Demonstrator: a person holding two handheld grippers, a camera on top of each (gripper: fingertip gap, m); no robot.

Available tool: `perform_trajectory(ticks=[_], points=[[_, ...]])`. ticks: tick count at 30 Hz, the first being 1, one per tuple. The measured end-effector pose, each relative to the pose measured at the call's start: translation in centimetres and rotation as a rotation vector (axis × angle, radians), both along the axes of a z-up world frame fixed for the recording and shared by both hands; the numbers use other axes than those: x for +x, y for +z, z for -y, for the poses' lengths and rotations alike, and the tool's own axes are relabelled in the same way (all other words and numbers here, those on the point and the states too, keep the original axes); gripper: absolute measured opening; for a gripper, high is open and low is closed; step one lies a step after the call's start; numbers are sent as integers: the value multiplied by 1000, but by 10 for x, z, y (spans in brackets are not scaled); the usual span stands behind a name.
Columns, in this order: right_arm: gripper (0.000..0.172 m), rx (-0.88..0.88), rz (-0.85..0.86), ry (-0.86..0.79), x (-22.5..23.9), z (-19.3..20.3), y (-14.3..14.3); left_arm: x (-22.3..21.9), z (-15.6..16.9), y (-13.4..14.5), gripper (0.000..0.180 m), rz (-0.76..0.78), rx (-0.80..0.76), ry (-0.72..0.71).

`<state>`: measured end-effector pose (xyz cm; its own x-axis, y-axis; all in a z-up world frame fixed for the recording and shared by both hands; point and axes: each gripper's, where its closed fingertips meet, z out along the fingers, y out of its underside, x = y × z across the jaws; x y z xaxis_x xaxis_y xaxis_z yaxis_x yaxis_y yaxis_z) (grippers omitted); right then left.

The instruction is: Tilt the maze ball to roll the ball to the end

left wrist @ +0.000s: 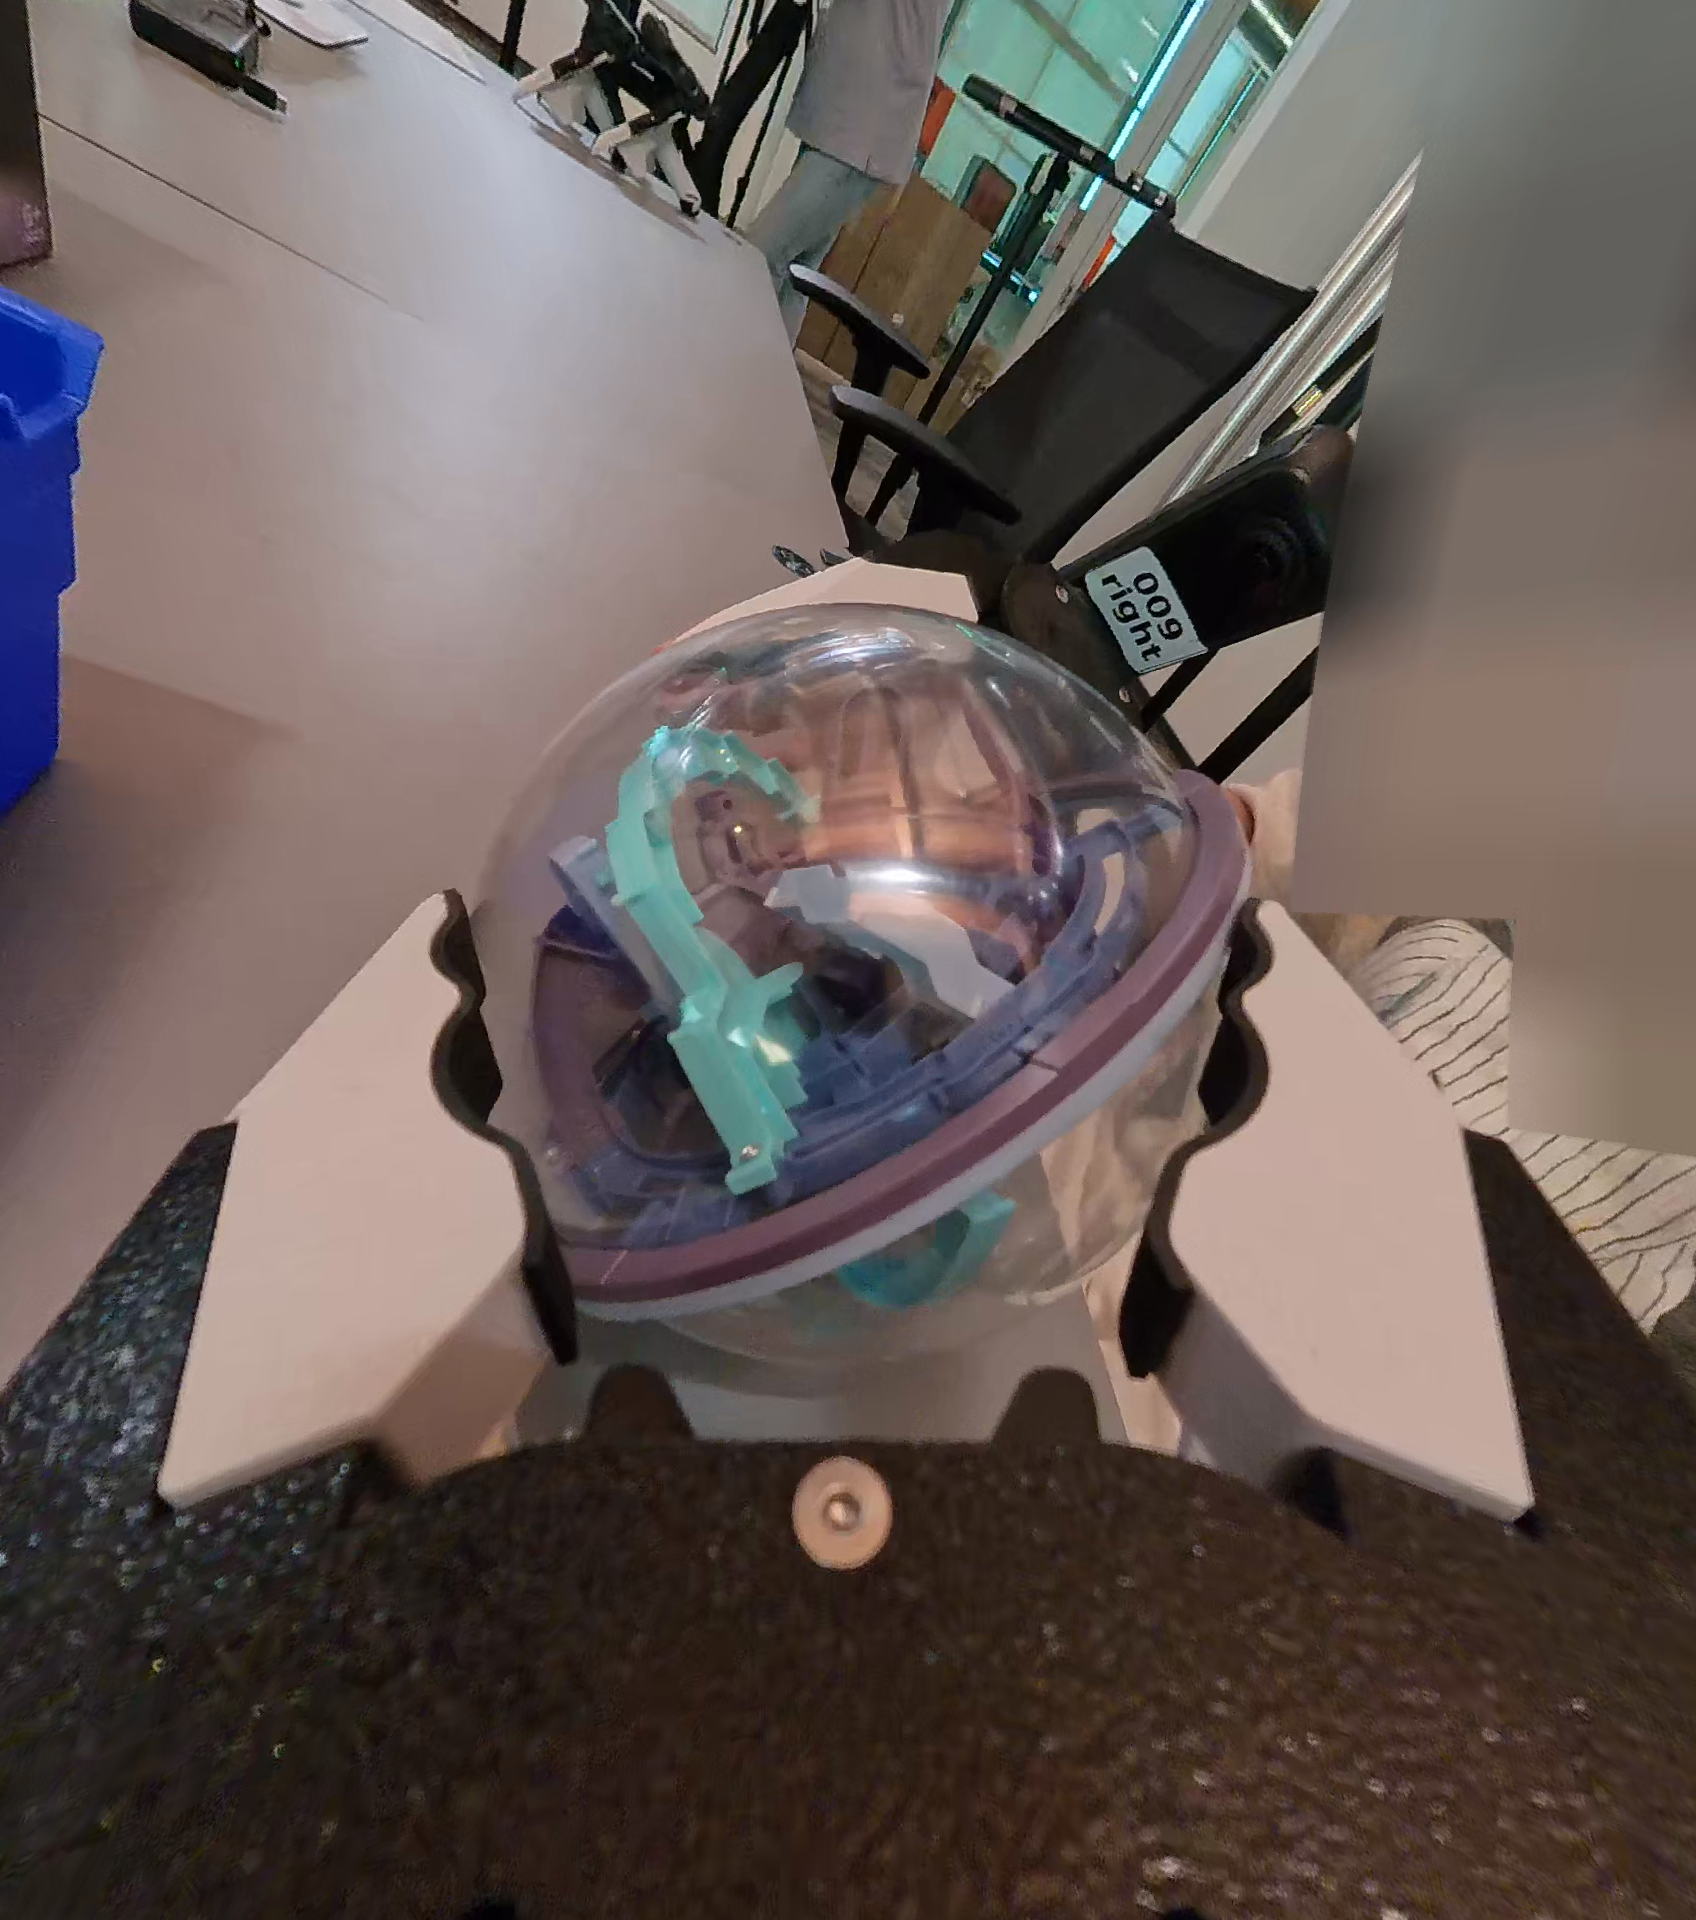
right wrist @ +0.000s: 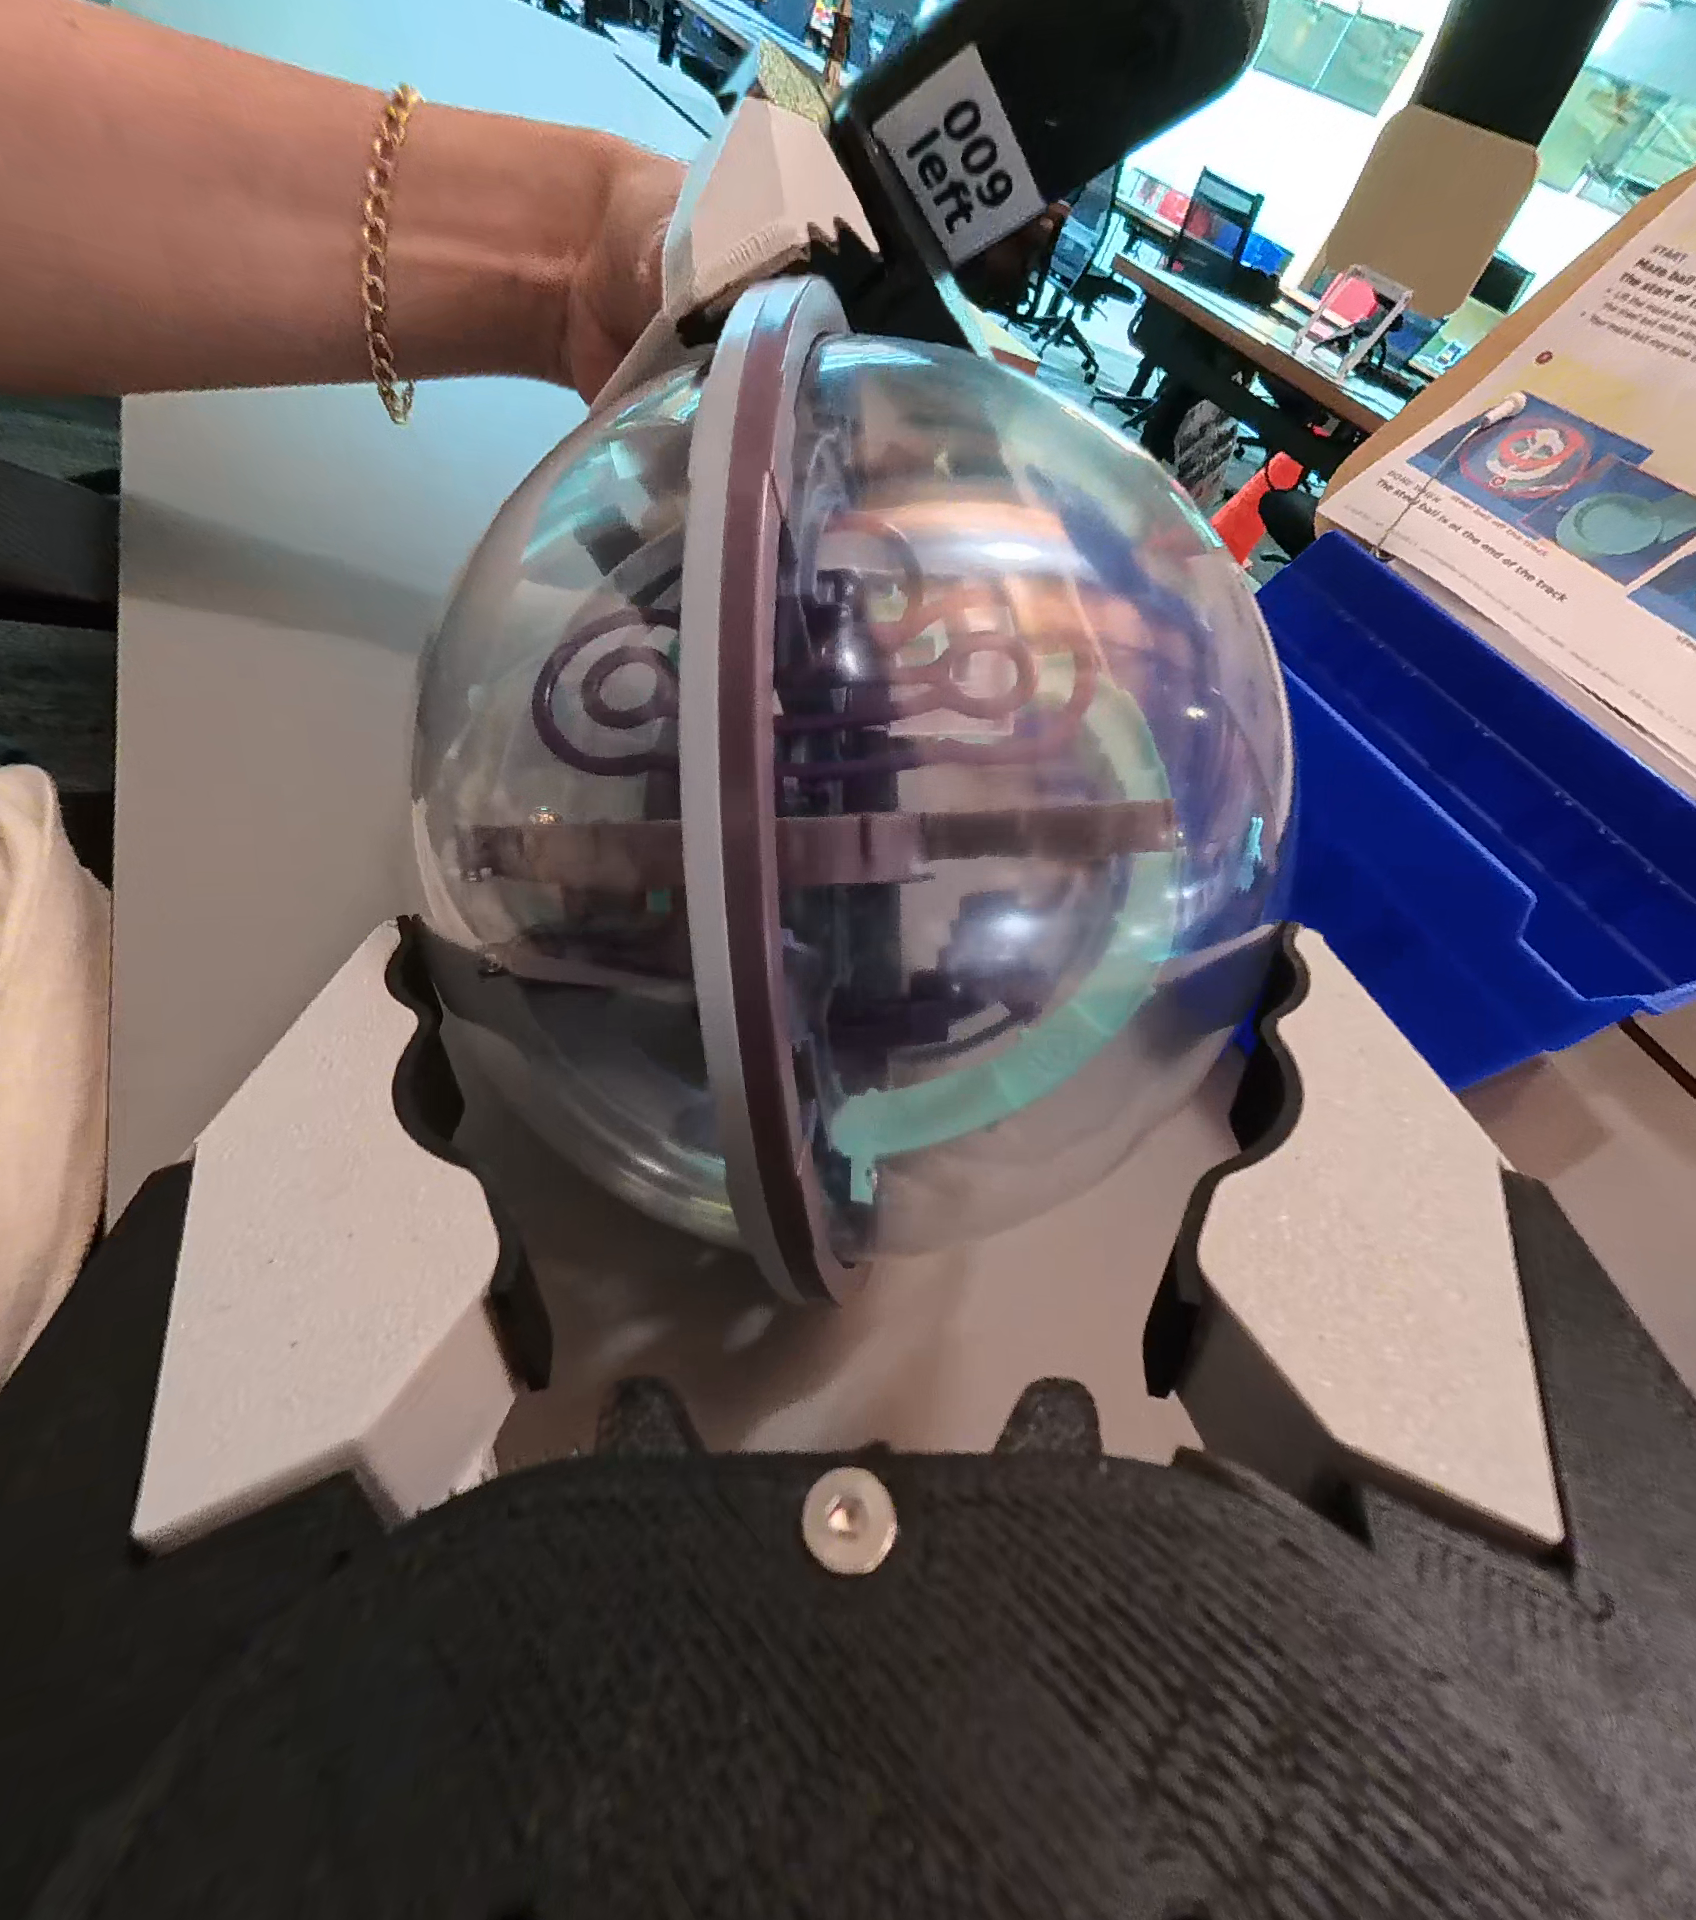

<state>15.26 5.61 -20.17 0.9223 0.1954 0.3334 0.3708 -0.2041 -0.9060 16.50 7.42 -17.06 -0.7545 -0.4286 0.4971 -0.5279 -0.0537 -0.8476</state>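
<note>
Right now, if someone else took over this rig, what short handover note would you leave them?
Left gripper: fingers on either side of the maze ball, pads against its clear shell.
Right gripper: clasps the same sphere from the opposite side.
The maze ball is held up over the white table; its purple seam ring looks nearly vertical in the right wrist view. The blue bin sits beside it.
Done: ball lifted by both grippers.
Left: I cannot find the small ball inside, so progress is unclear; keep tilting.

Clear maze ball pressed between right tool pads, left tool behind, blue bin
</note>
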Motion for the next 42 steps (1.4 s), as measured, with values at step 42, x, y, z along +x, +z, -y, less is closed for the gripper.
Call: perform_trajectory(ticks=[42], points=[[157,-56,-113,-97,27,9,-17,37,15,4,135,-258,46,121]])
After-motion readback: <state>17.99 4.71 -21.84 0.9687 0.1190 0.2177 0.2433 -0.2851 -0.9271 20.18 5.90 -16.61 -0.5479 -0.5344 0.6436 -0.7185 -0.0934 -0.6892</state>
